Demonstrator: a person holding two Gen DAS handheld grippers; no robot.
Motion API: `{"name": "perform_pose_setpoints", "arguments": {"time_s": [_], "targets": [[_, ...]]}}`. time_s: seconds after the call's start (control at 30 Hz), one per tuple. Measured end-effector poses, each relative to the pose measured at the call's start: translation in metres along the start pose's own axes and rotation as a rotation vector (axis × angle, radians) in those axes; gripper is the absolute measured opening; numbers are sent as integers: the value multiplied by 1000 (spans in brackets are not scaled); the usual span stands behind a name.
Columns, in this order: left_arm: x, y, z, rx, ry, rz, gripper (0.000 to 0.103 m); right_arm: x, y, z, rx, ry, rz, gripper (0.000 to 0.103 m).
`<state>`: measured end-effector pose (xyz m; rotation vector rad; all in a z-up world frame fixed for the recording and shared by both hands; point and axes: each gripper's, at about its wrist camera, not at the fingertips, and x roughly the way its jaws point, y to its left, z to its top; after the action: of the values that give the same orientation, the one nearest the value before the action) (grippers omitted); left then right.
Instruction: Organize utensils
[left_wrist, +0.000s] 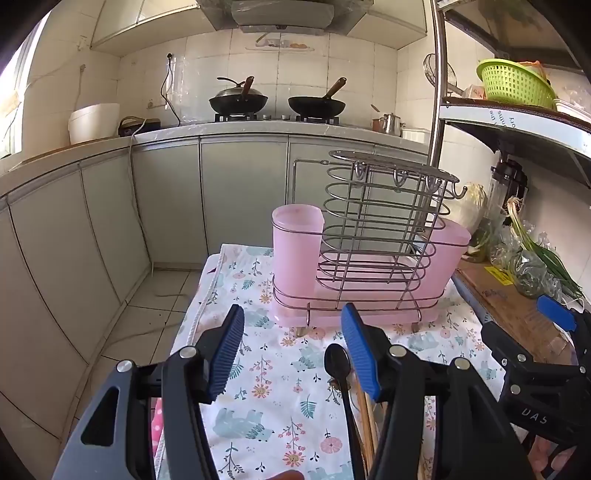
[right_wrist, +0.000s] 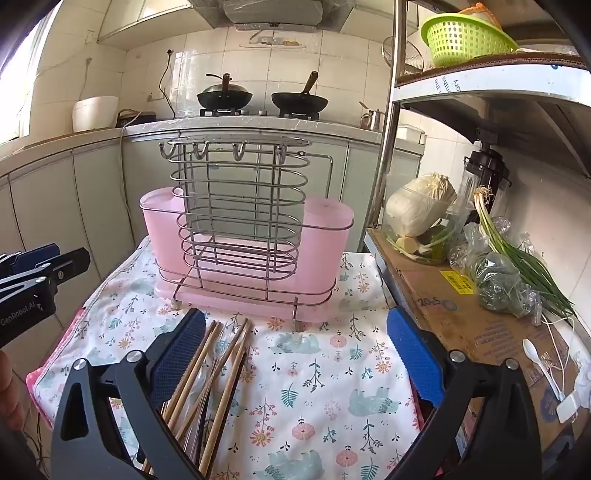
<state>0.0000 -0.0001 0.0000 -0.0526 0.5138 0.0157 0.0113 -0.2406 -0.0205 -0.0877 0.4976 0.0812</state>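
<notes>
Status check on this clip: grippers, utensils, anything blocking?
Left gripper open, empty; right gripper open, empty. Chopsticks and black spoon loose on the cloth; holder empty. Nothing blocking.

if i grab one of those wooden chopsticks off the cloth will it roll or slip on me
The chopsticks look thin, stiff and light, so one probably lifts easily. They lie bunched and crossing, so neighbours may shift. The floral cloth likely damps rolling, though a thin stick could pivot between the pads.
</notes>
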Motion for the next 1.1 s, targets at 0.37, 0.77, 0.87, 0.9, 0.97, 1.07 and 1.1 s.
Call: {"name": "perform_pose_setpoints", "arguments": {"time_s": [0.37, 0.77, 0.87, 0.9, 0.97, 1.07, 1.1], "targets": [[-7, 0, 6, 1, -5, -1, 55, 1, 2, 1, -1, -4, 0, 99], [-10, 2, 8, 0, -16, -2, 55, -3, 1, 0, 0, -10, -2, 99], [-10, 3, 6, -4, -20, -4, 55, -3, 0, 4, -2, -11, -4, 99], [-10, 3, 6, -5, -21, -4, 55, -3, -1, 5, -3, -11, -4, 99], [-10, 3, 6, -5, -22, -5, 55, -3, -2, 5, -2, -11, -5, 99], [-9, 4, 6, -5, -23, -5, 55, -5, -2, 7, -1, -12, -6, 99], [-9, 4, 5, -6, -23, -5, 55, -5, -3, 8, -1, -12, -6, 99]]}}
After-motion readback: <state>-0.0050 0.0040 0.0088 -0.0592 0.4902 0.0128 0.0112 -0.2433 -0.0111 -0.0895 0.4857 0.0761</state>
